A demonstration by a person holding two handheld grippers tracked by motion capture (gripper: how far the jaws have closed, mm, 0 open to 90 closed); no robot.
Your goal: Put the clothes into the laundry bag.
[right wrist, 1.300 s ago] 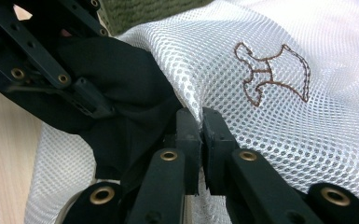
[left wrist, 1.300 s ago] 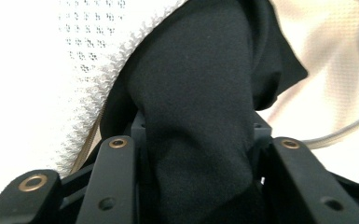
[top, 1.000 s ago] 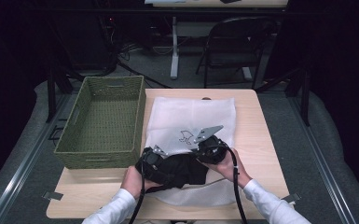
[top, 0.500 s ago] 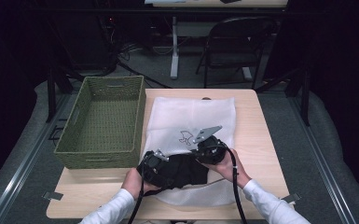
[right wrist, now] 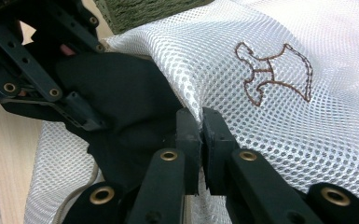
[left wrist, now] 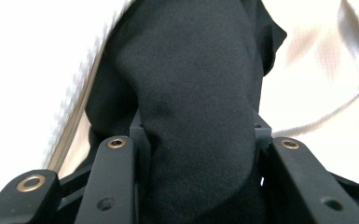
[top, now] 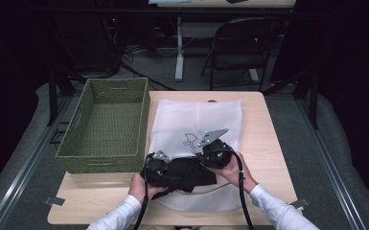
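A white mesh bag (top: pixel 196 120) with a brown stitched outline (right wrist: pixel 272 70) lies flat on the table. At its near end sits a bunched black garment (top: pixel 189 173). My right gripper (right wrist: pixel 200 123) is shut on the bag's edge, right beside the garment (right wrist: pixel 121 88). My left gripper (top: pixel 170 168) comes in from the left. Its jaws have just been closing, and the black garment (left wrist: pixel 196 93) fills the gap between them from side to side. The cloth hides the left gripper's pads.
A green woven basket (top: pixel 100 155) stands on the left part of the wooden table (top: pixel 268 143), against the bag's left side. A folding chair (top: pixel 242 43) and table legs stand on the floor beyond the far edge.
The left hand has edged slightly toward the black garment. The right hand and the bag have kept still.
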